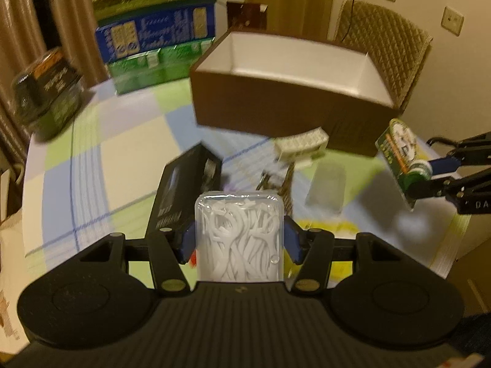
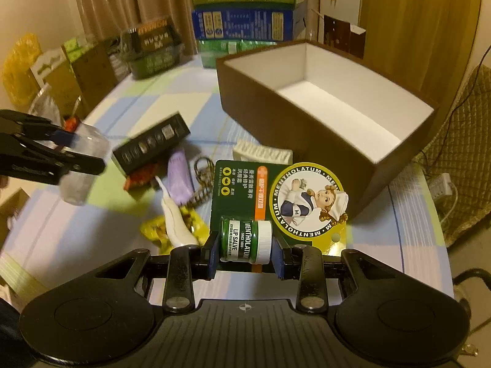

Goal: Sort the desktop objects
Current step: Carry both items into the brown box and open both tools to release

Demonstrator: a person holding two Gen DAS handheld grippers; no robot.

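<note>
The left tool [image 1: 239, 242] pinches a clear plastic case of white floss picks [image 1: 240, 236] between its blue pads [image 1: 187, 240], one pad pressed on each side of the case, which is lifted above the checked tabletop [image 1: 129, 153]. From the right wrist view this same case [image 2: 83, 165] appears blurred at the far left, held in the left tool [image 2: 76, 153] over the tabletop [image 2: 107, 214]. The right tool [image 2: 245, 251] grips a Mentholatum lip salve pack [image 2: 276, 202], its pads closed on the small green jar with the white cap [image 2: 245, 239] mounted at the lower end of the green card; in the left wrist view the pack [image 1: 402, 159] hangs at the right edge, carried by the right tool [image 1: 435, 168] just in front of the near corner of the box. The open brown box with a white interior [image 2: 337, 104] stands on the tabletop beyond both tools, and its inside looks bare; the left view shows it too [image 1: 276, 104]. On the tabletop between the tools and the box lie a black carton [image 2: 153, 144], a white ribbed object [image 2: 264, 153], a purple item [image 2: 179, 178], a wire keyring-like piece [image 2: 202, 178], a white tool with a thin tip [image 2: 175, 214] and a yellow wrapper [image 2: 159, 230]. Stacked green and blue cartons [image 2: 242, 15] stand at the far edge of the tabletop.
</note>
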